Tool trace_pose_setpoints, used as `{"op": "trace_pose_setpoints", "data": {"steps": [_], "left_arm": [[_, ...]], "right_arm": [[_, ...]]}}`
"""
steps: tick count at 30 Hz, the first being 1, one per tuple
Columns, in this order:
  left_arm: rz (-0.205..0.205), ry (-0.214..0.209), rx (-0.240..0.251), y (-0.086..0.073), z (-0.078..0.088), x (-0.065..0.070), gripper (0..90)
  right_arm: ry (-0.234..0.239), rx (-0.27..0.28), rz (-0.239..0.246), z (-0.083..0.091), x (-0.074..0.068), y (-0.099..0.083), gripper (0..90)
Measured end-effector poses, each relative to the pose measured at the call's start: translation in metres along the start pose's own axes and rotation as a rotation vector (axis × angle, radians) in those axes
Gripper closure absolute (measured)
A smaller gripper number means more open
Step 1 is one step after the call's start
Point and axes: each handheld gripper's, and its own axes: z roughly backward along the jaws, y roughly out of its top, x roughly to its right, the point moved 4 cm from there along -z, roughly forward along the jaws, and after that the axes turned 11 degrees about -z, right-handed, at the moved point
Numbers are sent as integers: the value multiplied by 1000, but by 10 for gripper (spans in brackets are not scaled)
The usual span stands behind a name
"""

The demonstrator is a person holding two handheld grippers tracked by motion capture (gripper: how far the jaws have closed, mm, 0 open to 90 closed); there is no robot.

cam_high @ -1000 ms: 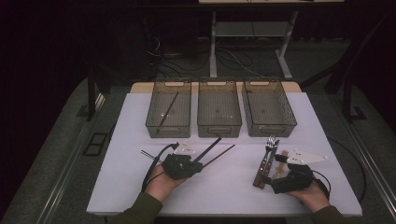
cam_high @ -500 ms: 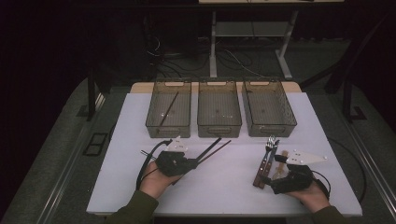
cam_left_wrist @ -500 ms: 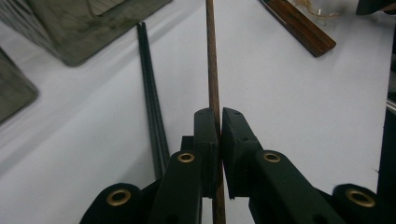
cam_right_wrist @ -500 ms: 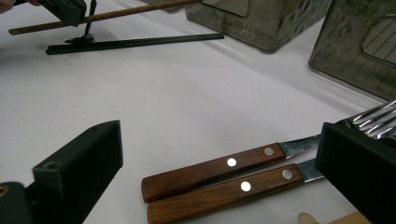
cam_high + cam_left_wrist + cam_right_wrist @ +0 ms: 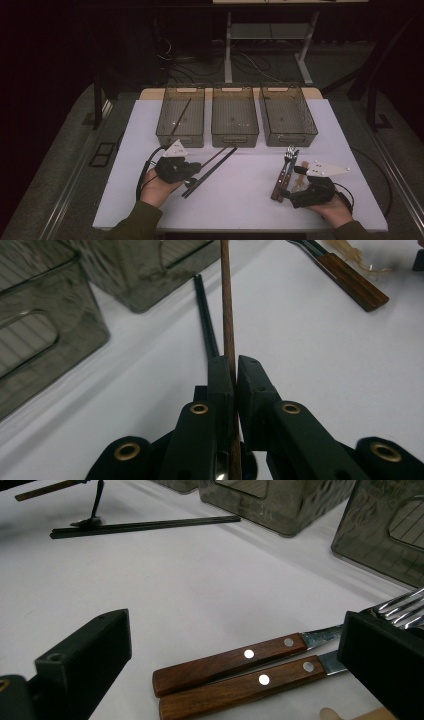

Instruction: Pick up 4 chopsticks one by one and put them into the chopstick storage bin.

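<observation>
At the near edge of the white-topped bench [image 5: 250,200], the person's right hand holds the right gripper [image 5: 299,184] at about five o'clock in the high view, its fingers [image 5: 85,655] spread wide and released, clenching nothing. Between and just ahead of those fingers, in the right gripper view, lie two wooden-handled forks with silver rivets [image 5: 240,672], side by side and touching along their handles, their metal tines running toward two o'clock behind the right-hand finger. In the high view the same forks [image 5: 284,172] lie on the bench just left of the gripper, pointing toward twelve o'clock. At about seven o'clock the left hand holds the left gripper [image 5: 197,167], whose fingers [image 5: 220,385] are clenched on a thin brown wooden chopstick [image 5: 228,305]; the stick runs straight up between the pads toward twelve o'clock in the left gripper view, lifted off the bench. Just beside it, to the left, a pair of black chopsticks [image 5: 205,315] lies flat on the bench; in the high view this pair [image 5: 212,170] slants from seven o'clock toward one o'clock. Farther back, three smoky translucent plastic bins stand in a row, close together: the left bin [image 5: 165,131] has a dark thin stick leaning inside it, the middle bin [image 5: 235,137] and the right bin [image 5: 290,139] follow toward three o'clock.
</observation>
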Motion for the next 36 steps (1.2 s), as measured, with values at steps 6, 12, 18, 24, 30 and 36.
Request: {"op": "trace_pose_setpoints", "data": {"steps": [6,12,18,24,30,36], "left_arm": [[34,31,25,-4,8,-11,853],[62,65,45,-10,18,-23,853],[96,101,66,-15,26,-34,853],[123,128,83,-17,32,-43,854],[130,149,96,-14,34,-50,854],[134,176,116,-3,32,-66,853]], "right_arm": [[0,0,-1,0,0,0,6],[0,0,-1,0,0,0,6],[2,2,-1,0,0,0,6],[1,2,-2,0,1,0,6],[0,2,-1,0,1,0,6],[-3,1,-6,-1,1,0,6]]}}
